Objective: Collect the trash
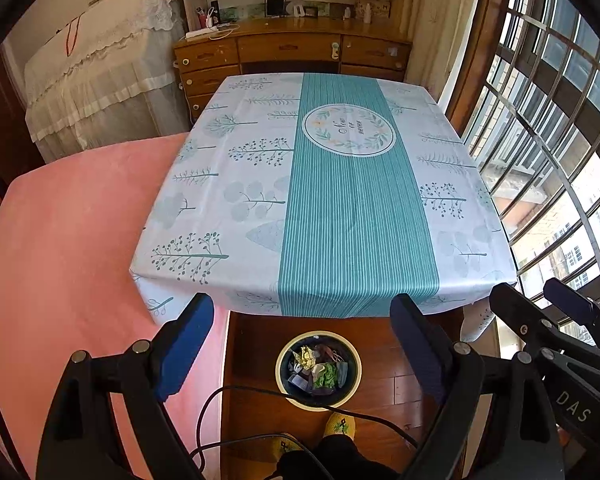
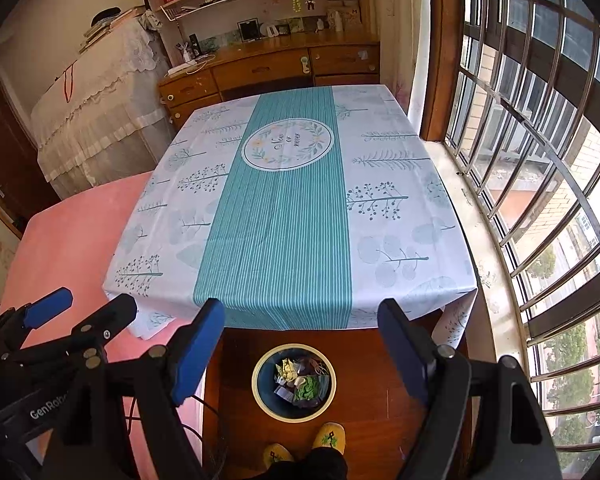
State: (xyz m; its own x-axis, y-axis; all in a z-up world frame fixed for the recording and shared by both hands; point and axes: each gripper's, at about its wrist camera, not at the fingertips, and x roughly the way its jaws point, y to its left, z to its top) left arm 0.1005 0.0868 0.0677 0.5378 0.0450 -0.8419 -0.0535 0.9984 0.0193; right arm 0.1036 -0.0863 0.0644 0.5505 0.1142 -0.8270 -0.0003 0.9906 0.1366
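Observation:
A round bin point(image 1: 284, 354) with a cream rim stands on the wooden floor below the table's near edge; it also shows in the right wrist view point(image 2: 260, 364). It holds several crumpled scraps of trash point(image 1: 320, 370), yellow, green, white and dark point(image 2: 304, 384). My left gripper point(image 1: 302, 320) is open and empty, held above the bin near the table's front edge. My right gripper point(image 2: 300, 320) is open and empty too, beside the left one and above the bin. Each gripper shows at the edge of the other's view.
A table with a teal and white tablecloth point(image 1: 340, 200) lies ahead. A pink bed point(image 1: 68, 240) is at the left. A barred window point(image 2: 540, 160) runs along the right. A wooden desk point(image 1: 292, 48) stands behind. Yellow slippers point(image 2: 332, 436) and a black cable point(image 1: 260, 392) are near the bin.

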